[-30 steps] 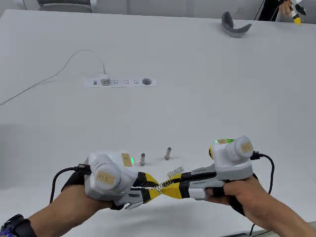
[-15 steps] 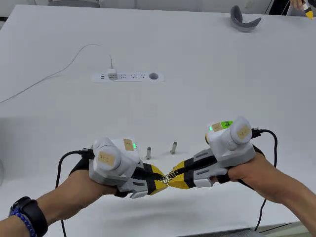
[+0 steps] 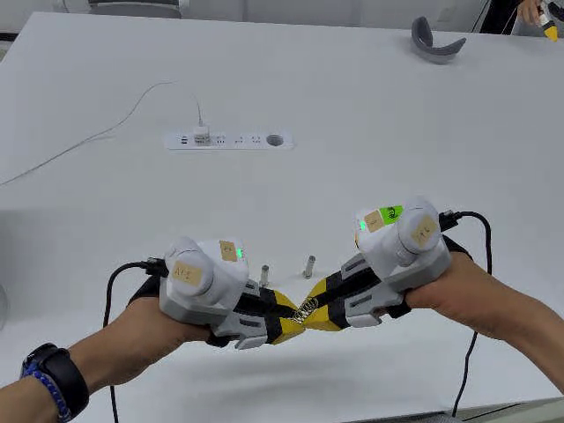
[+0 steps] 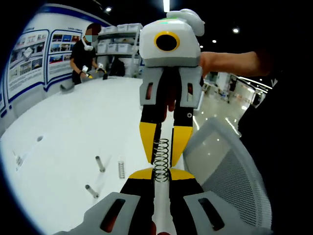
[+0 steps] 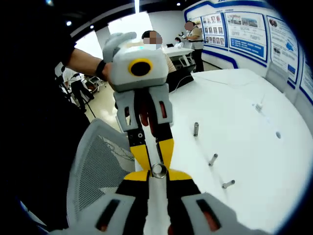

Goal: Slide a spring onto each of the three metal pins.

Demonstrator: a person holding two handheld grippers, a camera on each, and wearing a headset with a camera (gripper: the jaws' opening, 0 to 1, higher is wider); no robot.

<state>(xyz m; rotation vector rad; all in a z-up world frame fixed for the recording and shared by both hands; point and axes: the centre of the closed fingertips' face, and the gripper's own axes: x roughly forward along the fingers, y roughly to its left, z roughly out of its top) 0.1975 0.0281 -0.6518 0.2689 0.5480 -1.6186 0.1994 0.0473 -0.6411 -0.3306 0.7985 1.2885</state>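
Note:
A small coiled spring (image 3: 307,310) hangs in the air between my two grippers, which meet tip to tip near the table's front edge. My left gripper (image 3: 293,315) is shut on one end of the spring (image 4: 161,159). My right gripper (image 3: 319,309) is shut on the other end, seen end-on as a silver ring (image 5: 159,170). I cannot tell whether a pin runs inside the coil. Two metal pins (image 3: 264,275) (image 3: 309,266) stand on the table just beyond the grippers. Another spring (image 4: 121,169) lies beside the pins (image 4: 99,163).
A white power strip (image 3: 227,140) with a plugged cable lies mid-table, and a grey curved object (image 3: 438,44) rests at the far right. A grey mesh chair (image 4: 230,171) stands below the table's near edge. People stand at the table's far end.
Both grippers have risen slightly and their tips have drawn closer, so less of the spring shows between them. The right gripper has tilted upward.

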